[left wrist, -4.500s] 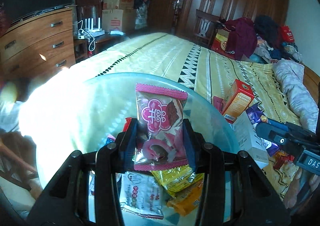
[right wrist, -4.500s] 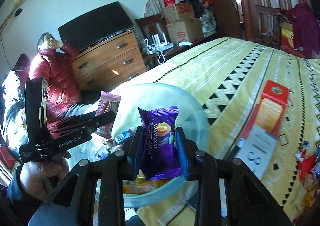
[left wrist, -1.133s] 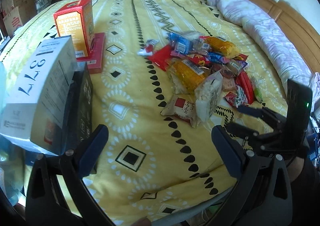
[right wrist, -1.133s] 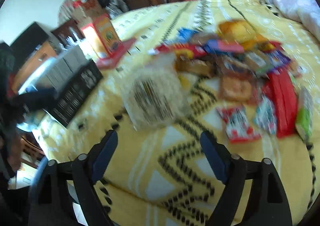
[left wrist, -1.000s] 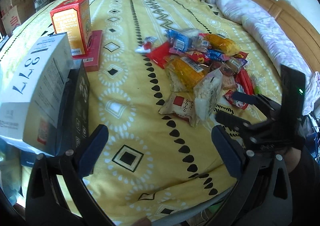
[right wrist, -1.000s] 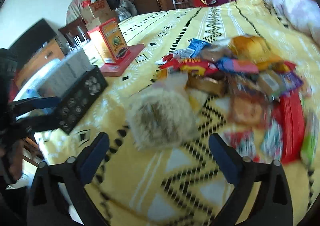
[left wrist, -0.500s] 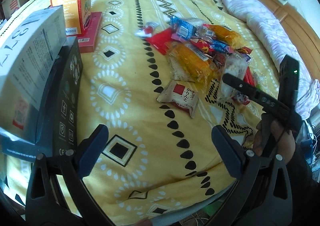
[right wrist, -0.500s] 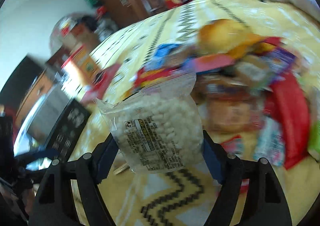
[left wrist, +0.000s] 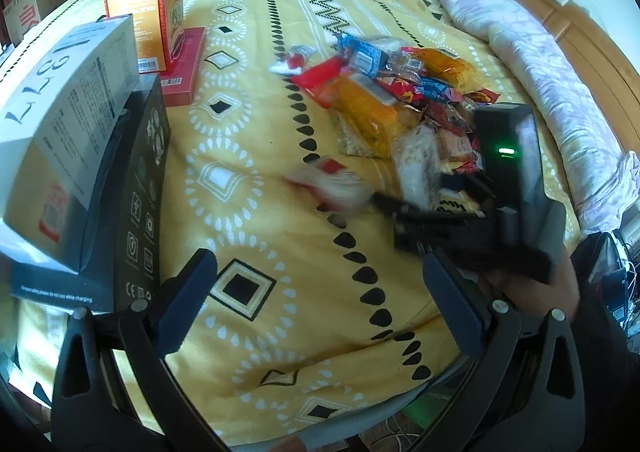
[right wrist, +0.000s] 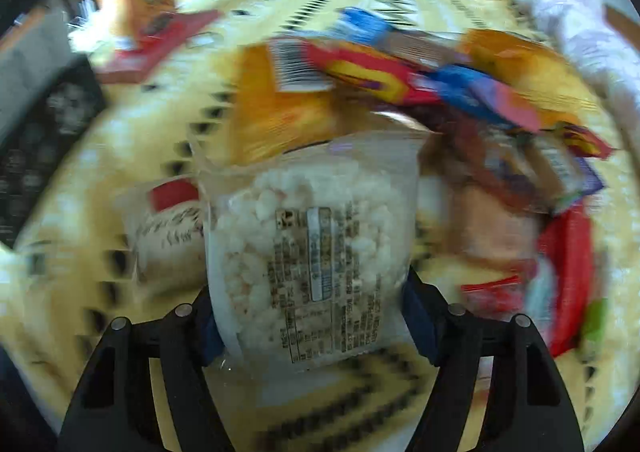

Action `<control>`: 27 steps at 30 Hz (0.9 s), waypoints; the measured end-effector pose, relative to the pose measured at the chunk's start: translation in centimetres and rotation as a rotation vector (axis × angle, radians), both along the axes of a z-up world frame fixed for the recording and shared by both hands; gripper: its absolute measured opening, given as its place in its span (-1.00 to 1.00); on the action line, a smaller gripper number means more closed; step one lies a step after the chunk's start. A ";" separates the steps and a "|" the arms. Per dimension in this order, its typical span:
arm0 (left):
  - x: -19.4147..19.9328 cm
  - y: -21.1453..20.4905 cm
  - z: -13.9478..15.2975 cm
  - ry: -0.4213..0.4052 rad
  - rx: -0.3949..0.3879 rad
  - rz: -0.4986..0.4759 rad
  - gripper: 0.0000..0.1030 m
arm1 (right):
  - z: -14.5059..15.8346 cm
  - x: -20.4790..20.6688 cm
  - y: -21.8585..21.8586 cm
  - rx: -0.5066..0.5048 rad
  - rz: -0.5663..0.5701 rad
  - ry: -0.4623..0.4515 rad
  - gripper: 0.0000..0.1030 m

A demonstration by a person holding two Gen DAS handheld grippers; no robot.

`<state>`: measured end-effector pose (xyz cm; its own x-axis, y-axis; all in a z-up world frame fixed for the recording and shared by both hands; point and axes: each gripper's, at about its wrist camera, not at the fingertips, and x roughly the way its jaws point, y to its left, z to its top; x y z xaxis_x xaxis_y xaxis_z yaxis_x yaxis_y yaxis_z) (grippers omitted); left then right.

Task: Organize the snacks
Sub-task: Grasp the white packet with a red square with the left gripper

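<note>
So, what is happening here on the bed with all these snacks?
A person is sorting a pile of snack packets on the yellow patterned bedspread. The right gripper has just been closing on a clear packet of white puffed rice, which sits between its blue pads at the pile's edge. The left gripper is open with nothing between its fingers, over the bedspread near the stacked boxes.

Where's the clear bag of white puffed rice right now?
The puffed rice bag sits between the right gripper's closing pads, centre of the right wrist view, in front of the snack pile.
</note>
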<state>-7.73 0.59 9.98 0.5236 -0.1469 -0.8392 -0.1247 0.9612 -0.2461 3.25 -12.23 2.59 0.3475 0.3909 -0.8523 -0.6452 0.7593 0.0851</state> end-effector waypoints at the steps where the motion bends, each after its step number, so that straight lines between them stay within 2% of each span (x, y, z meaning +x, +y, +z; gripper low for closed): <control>1: 0.1 0.1 -0.2 0.005 -0.004 0.005 1.00 | 0.6 -1.0 0.2 0.054 0.035 0.034 0.46; 6: 0.6 0.2 -1.2 0.013 -0.034 0.009 1.00 | 2.0 -2.8 -4.0 0.152 -0.063 0.054 0.46; 13: 4.4 0.6 -4.2 0.040 -0.112 0.054 0.96 | 1.4 -2.4 -8.2 0.197 -0.123 0.098 0.46; 17: 6.1 0.1 -5.3 0.058 -0.090 0.060 0.64 | 1.0 -2.0 -8.3 0.220 -0.124 0.109 0.46; 19: 6.5 -0.5 -5.3 0.044 -0.053 0.041 0.64 | 0.8 -2.2 -8.9 0.233 -0.127 0.120 0.46; 22: 7.4 -1.0 -6.6 0.071 -0.017 0.015 0.62 | 0.4 -2.0 -8.7 0.238 -0.128 0.130 0.47; 25: 7.2 -1.2 -6.9 0.045 0.043 0.005 0.19 | 0.6 -2.2 -8.8 0.239 -0.128 0.120 0.47; 26: 7.1 -1.1 -6.7 0.039 0.047 -0.001 -0.04 | 0.6 -2.2 -8.8 0.244 -0.130 0.116 0.46; 27: 6.8 -1.1 -6.5 0.029 0.044 -0.009 -0.06 | 0.6 -2.2 -8.7 0.249 -0.133 0.110 0.46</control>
